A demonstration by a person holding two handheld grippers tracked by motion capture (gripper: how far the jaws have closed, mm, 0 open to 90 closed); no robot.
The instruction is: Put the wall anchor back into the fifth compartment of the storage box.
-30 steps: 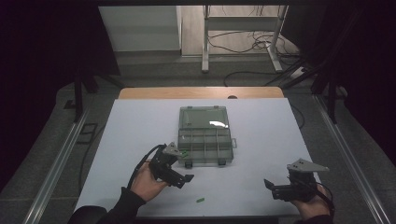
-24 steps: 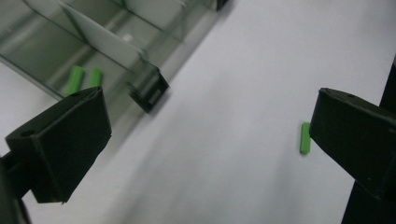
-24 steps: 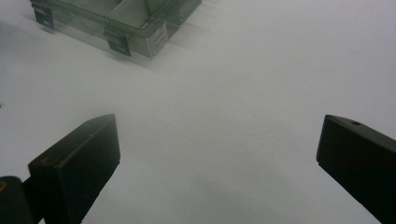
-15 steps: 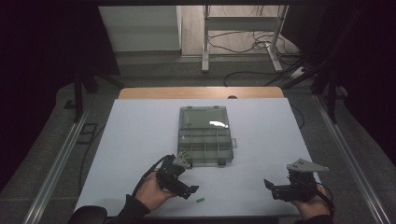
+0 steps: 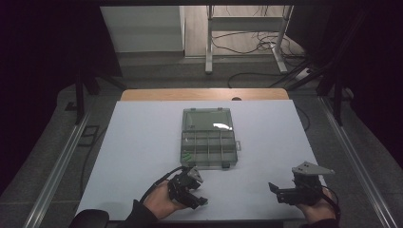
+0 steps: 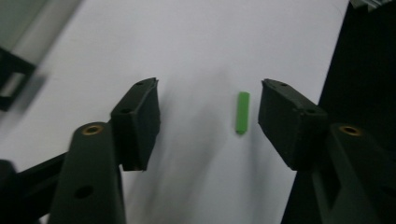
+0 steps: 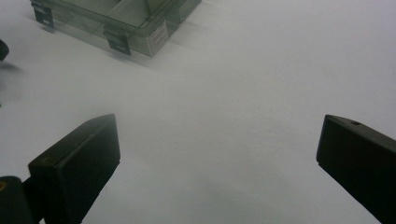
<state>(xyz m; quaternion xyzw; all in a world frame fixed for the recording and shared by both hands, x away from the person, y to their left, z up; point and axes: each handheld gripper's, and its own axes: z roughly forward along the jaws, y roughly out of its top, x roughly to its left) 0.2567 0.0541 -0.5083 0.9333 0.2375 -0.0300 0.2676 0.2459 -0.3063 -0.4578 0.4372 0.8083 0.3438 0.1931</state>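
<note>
The little stick (image 6: 242, 112) is bright green on a plain white table (image 5: 142, 142), both grippers (image 6: 208, 114) (image 7: 219, 158) are black, and the compartment box (image 5: 207, 137) is see-through smoky grey with green bits inside.

**Green piece flat on the table, between your left jaws**

Your green piece (image 6: 242, 112) is a small, bright green, stick-shaped bit with rounded ends. It lies flat on the white table surface (image 6: 205, 42), nothing on it. In the left gripper view its long axis runs 12 to 6 o'clock, barely tilted. It sits between the two spread jaws of your left gripper (image 6: 208, 116), well toward the 3 o'clock jaw, just beside that pad; touching or not, can't tell. In the high view it's a tiny green speck (image 5: 207, 202) near the table's 6 o'clock edge, at 7 o'clock from table centre.
</note>
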